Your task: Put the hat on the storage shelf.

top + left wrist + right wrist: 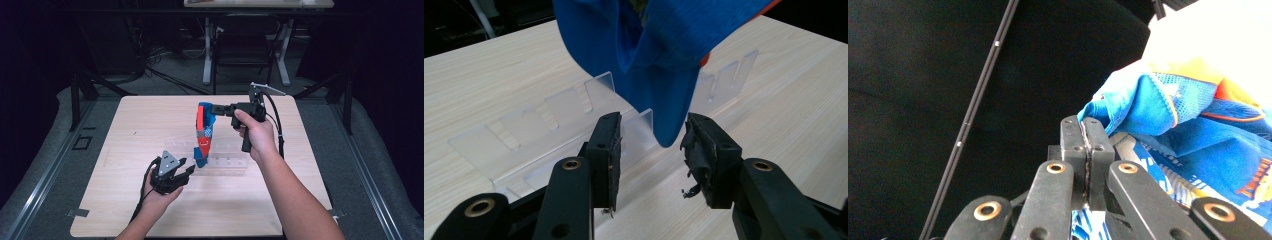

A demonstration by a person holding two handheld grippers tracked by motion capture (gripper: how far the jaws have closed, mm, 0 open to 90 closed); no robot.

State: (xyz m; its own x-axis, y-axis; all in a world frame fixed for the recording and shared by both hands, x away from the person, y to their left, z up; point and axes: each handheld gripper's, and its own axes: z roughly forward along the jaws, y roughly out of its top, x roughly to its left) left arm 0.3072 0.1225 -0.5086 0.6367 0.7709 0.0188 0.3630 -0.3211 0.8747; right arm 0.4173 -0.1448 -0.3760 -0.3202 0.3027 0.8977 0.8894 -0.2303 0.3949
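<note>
The right hand-held gripper, jaws pinching the blue garment's top edge, dangles it above the spread, empty left hand-held gripper.

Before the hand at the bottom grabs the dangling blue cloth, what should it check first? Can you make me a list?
1. Right gripper pinches the top of the blue cloth: ok.
2. Cloth hangs free above the table: ok.
3. Left gripper has its jaws apart: ok.
4. Cloth's bottom tip sits between the left pads: not ok, it hangs just beyond them.
5. Clear plastic rack out of the way: not ok, it lies right behind the tip.
6. Cloth hanging straight: cannot tell.
</note>
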